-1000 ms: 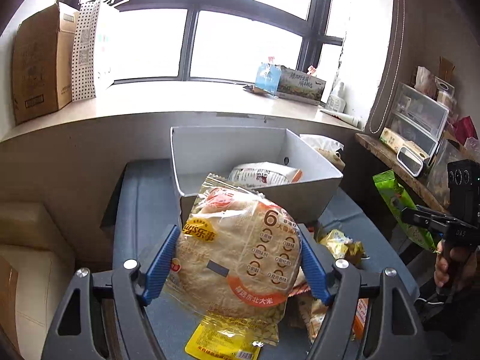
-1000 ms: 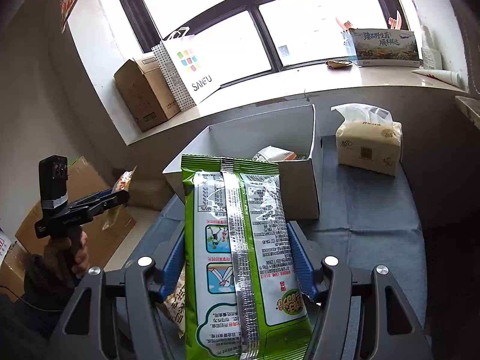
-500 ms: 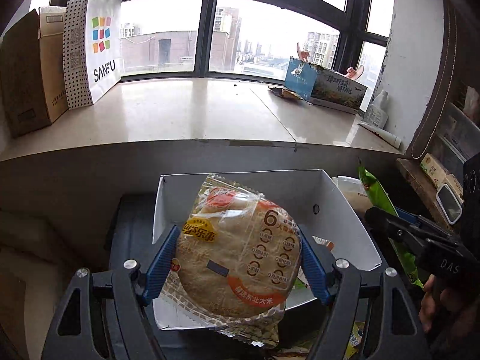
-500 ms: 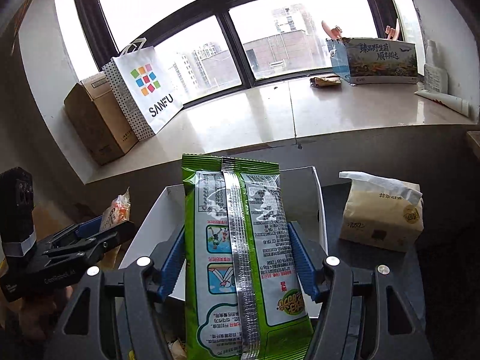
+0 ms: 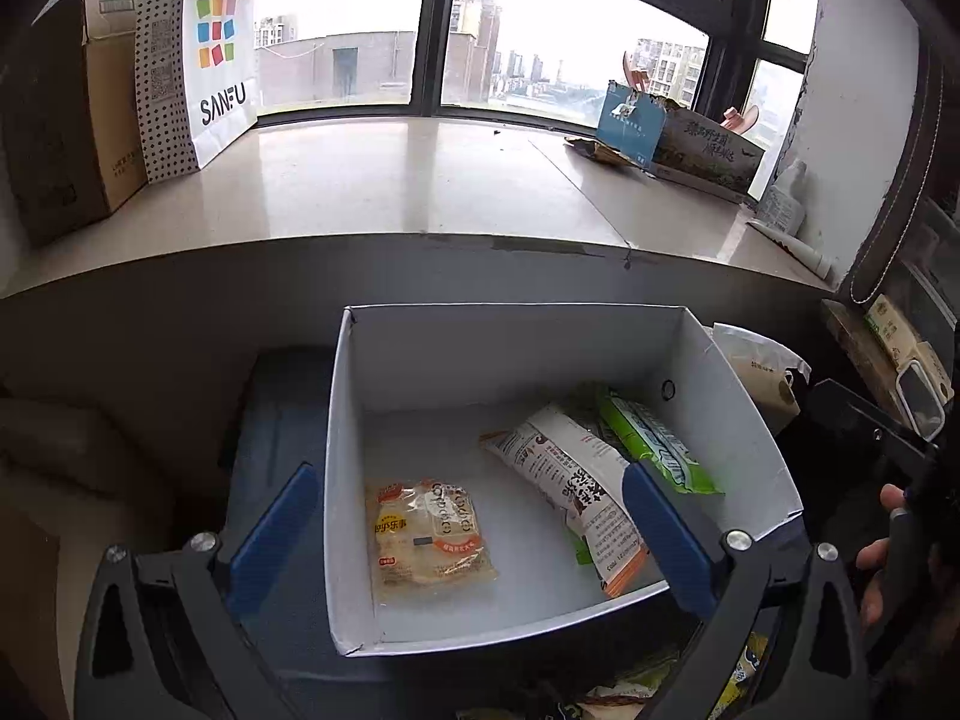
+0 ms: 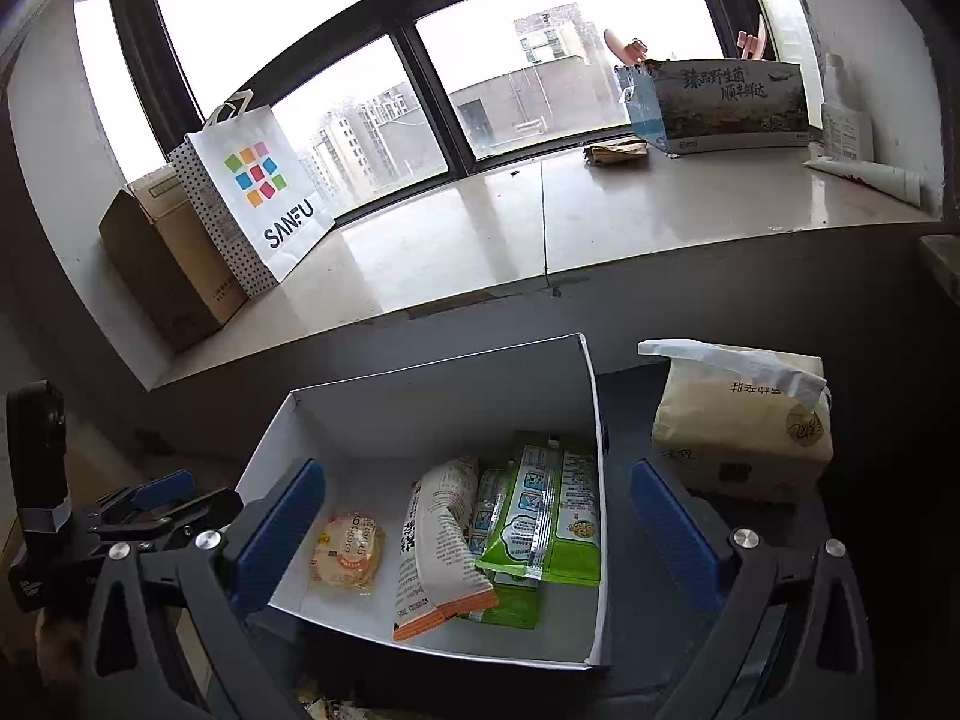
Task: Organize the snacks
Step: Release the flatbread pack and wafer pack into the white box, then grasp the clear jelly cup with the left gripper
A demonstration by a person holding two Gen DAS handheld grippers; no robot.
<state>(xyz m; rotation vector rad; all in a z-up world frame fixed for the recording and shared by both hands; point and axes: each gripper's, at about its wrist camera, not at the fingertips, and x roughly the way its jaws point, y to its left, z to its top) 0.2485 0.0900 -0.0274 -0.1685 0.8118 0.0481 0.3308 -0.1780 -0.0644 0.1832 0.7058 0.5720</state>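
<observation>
— What's different from a second ago?

— Both tools let go. The left gripper (image 5: 471, 531) had the round rice cracker pack (image 5: 427, 534) pinched between its blue pads; now its jaws are spread wide and the pack lies flat on the floor of the white box (image 5: 744, 420), below and between the tips.

— And the other one?

— Same. The right gripper (image 6: 474, 531) was clamped on the green bag (image 6: 549, 519); now it gapes empty, and the bag rests in the box under its tips, leaning over the white pouch (image 6: 441, 546) toward the right-hand pad.

— Did the tools themselves move?

— Yes, both came from low over the table to above the box.
</observation>
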